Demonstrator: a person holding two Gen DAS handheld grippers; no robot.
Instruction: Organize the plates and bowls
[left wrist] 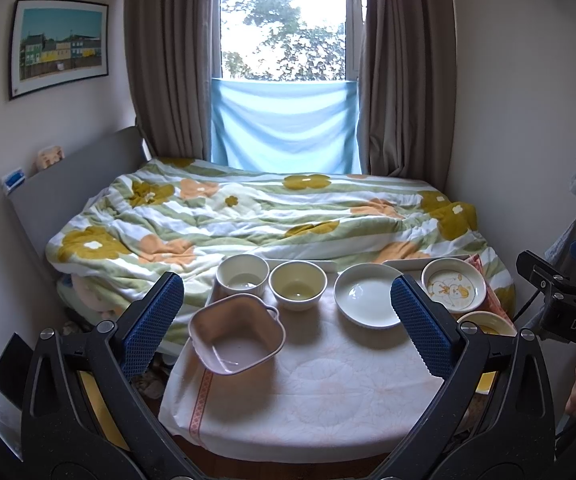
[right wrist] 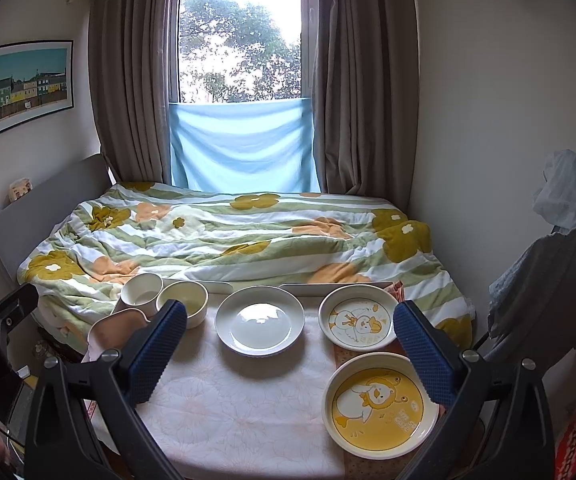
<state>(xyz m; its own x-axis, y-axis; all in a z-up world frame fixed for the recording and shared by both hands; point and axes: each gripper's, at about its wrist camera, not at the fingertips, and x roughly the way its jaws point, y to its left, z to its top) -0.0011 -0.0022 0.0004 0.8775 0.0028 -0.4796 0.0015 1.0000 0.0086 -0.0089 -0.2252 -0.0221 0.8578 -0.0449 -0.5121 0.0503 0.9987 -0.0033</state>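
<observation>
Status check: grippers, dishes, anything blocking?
Left gripper open, right gripper open, both empty. Bowls left, plates right, unstacked on table. Nothing blocking.

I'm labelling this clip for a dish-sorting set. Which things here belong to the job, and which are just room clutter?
Part of the job:
pink square bowl
white bowl
cream bowl
plain white plate
duck plate
yellow duck plate

Just lying about:
floral quilt
framed picture
blue cloth
curtains
</observation>
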